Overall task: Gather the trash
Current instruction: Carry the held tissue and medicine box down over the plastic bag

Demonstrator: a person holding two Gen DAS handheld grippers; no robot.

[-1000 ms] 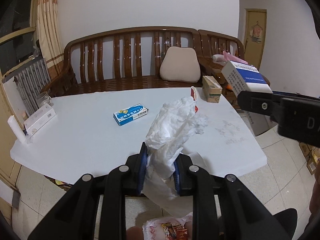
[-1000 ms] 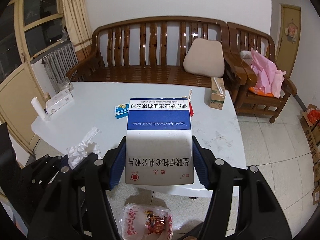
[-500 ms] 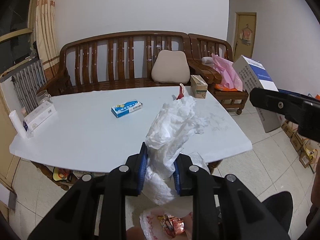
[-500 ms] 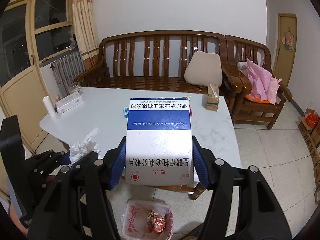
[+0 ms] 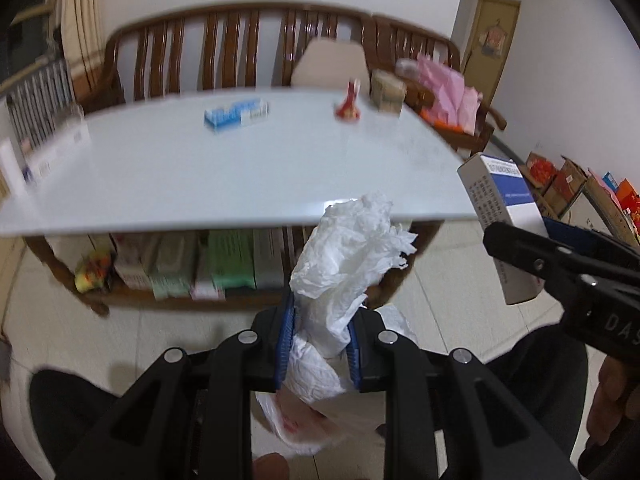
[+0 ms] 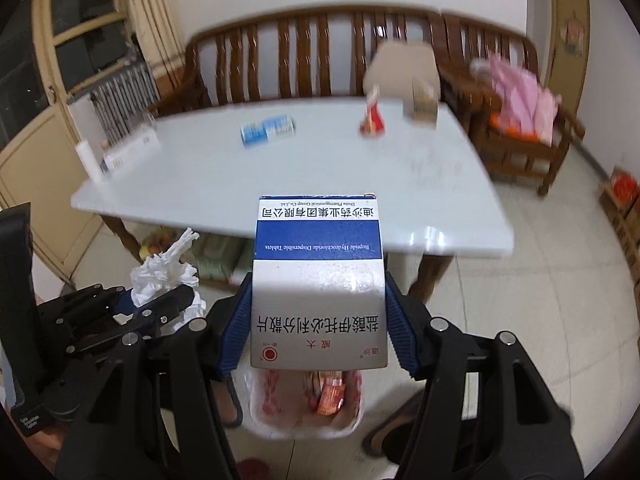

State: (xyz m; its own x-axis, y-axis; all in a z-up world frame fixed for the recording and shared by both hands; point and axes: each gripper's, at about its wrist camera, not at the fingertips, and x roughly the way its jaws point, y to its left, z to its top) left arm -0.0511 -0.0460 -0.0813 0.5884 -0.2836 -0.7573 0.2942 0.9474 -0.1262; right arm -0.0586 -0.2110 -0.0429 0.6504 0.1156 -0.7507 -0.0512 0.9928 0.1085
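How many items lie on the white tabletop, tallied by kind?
Boxes: 3 — blue-and-white box, brown carton, white box
Red wrappers: 1
White rolls: 1
Total: 5

White table [image 6: 224, 176], blue box [image 6: 267, 131], red wrapper [image 6: 372, 118], perhaps carton [image 6: 423, 105]

Both views are taken from beyond the near edge of the white table [image 5: 168, 168], tilted downward and facing across it toward the wooden bench [image 6: 304, 60] at the far edge. The left wrist view is set low, close to that near edge, so the shelf beneath is seen. The right wrist view is set a little to the right. Shared by both are the tabletop, the bench and the bag-lined bin [image 6: 304, 404] on the floor below.
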